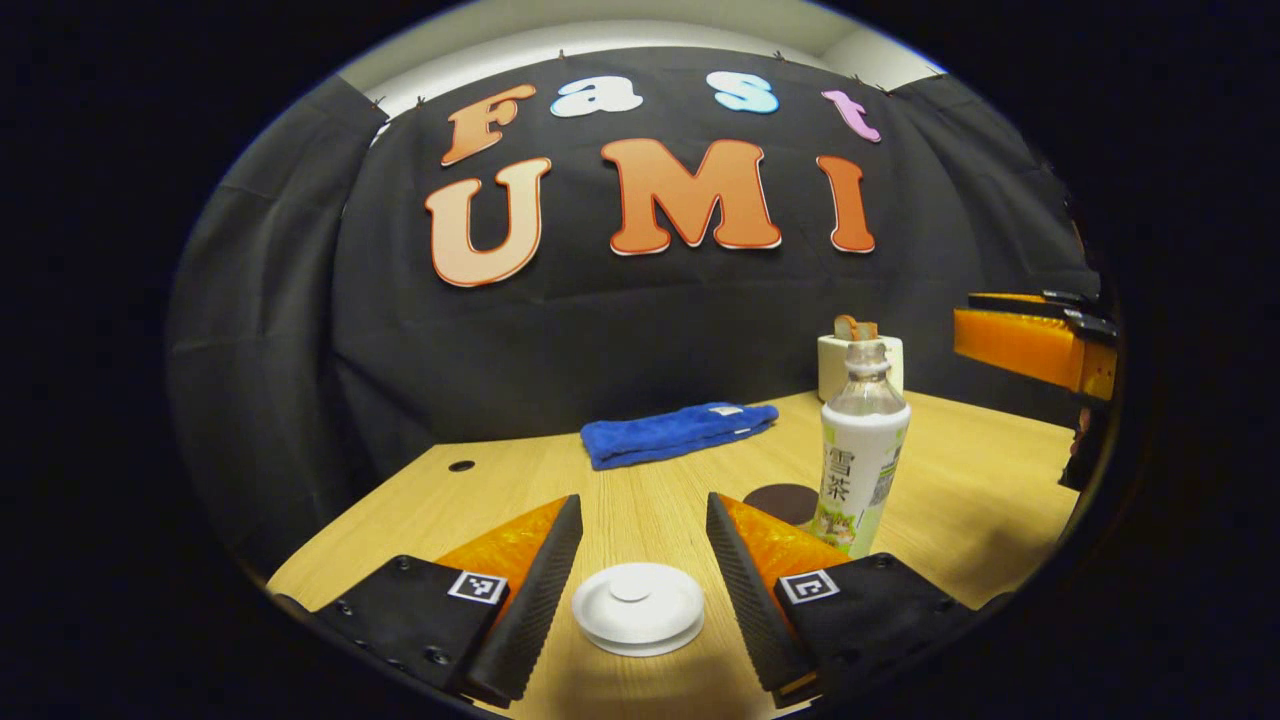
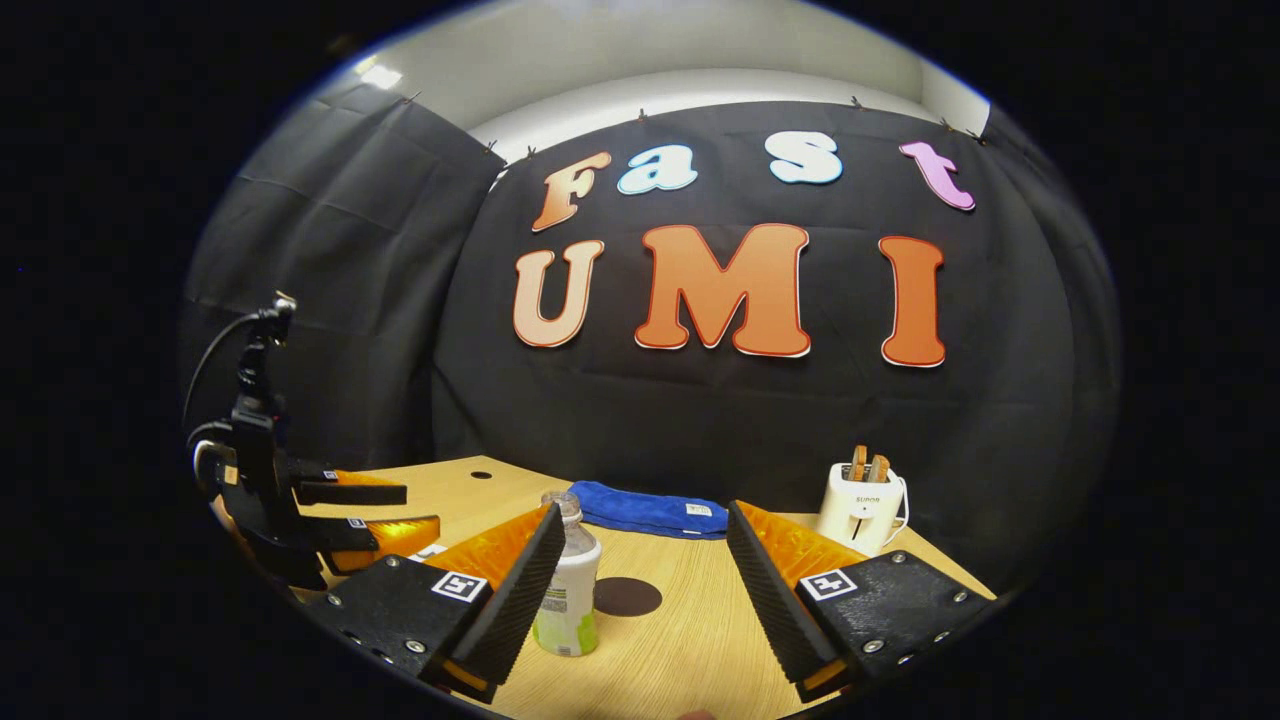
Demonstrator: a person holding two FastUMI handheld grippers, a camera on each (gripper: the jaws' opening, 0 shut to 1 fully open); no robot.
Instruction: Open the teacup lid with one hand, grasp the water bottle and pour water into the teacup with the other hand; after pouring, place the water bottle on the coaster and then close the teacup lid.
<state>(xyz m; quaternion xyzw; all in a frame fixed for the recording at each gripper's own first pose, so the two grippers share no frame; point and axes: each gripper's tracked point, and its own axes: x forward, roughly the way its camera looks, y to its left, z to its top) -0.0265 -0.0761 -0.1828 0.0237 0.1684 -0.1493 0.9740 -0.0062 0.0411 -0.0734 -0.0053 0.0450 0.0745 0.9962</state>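
In the left gripper view, the left gripper (image 1: 640, 560) hovered low over the wooden table (image 1: 960, 500) with its jaws spread wide, and the white teacup lid (image 1: 638, 607) sat between the two fingers, touched by neither. The lid hid whatever cup stood beneath it. Just beyond the right-hand finger stood the water bottle (image 1: 860, 455), upright and uncapped, with the dark round coaster (image 1: 783, 502) on the table just beside it. Farther back lay a folded blue towel (image 1: 675, 432), and a white toaster (image 1: 858, 362) holding toast stood near the wall. In the right gripper view, the right gripper (image 2: 645, 570) also had its jaws spread, gripping nothing; the bottle (image 2: 568, 590) stood close by its left-hand finger, the coaster (image 2: 627, 596) lying between the fingers farther on.
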